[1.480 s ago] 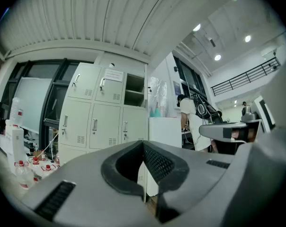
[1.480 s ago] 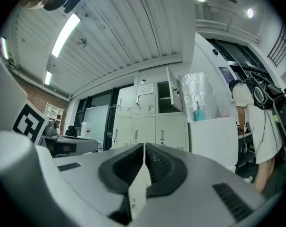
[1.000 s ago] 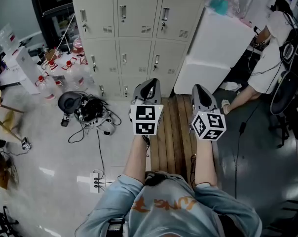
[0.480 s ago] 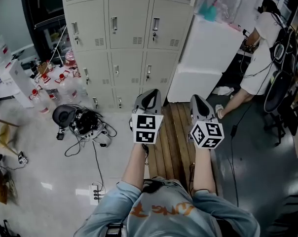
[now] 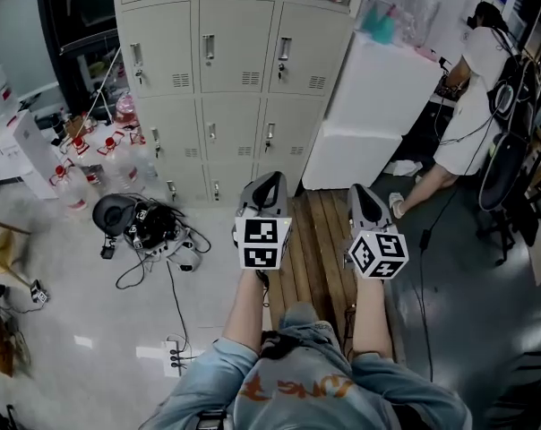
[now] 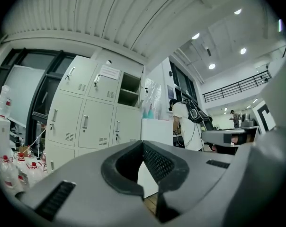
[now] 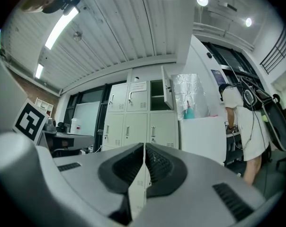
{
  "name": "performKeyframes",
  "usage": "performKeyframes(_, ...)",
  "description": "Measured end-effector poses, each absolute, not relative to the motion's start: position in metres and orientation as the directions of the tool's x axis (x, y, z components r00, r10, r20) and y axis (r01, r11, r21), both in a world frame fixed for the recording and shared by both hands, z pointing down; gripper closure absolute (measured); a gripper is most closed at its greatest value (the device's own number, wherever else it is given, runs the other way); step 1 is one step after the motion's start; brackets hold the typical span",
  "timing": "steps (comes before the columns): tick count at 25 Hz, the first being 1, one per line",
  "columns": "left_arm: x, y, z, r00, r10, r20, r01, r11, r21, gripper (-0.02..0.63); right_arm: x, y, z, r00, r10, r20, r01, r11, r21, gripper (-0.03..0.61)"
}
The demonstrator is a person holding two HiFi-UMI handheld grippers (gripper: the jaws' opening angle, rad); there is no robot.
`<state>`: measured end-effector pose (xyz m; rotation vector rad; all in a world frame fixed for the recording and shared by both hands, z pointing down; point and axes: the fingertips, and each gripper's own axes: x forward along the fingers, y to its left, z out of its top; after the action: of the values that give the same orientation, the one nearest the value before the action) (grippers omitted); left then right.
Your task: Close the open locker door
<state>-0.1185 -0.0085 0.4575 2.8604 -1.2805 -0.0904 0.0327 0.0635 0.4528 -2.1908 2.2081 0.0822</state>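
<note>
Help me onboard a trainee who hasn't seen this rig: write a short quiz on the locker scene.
1. True or false: the left gripper is clamped on a locker handle.
2. Which compartment of the pale grey metal locker bank stands open? A) top row, right column B) middle row, middle column C) bottom row, left column
3. Fill in: in the right gripper view, the open grey door hangs at the ____ side of its opening.

Key: 1. False; its jaws are together, empty, away from the lockers. 2. A. 3. right.
</note>
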Motion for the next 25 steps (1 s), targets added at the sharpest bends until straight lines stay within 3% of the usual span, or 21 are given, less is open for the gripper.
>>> performKeyframes(19, -0.053, -0.047, 0.474, 0.670, -0.742, -0.010, -0.742, -0.670, 0.015, 0.592, 0.099, 0.011, 0.493, 0.003, -1.000, 0.000, -0.997, -0.003, -0.081, 0.546)
performKeyframes(25, -0.022, -0.083, 0.498, 0.659, -0.750, 0.056, -0.751, -0.660, -0.016, 0.592, 0.125, -0.032, 0.528, -0.015, -0.999, 0.032, -0.987, 0.010, -0.158, 0.546)
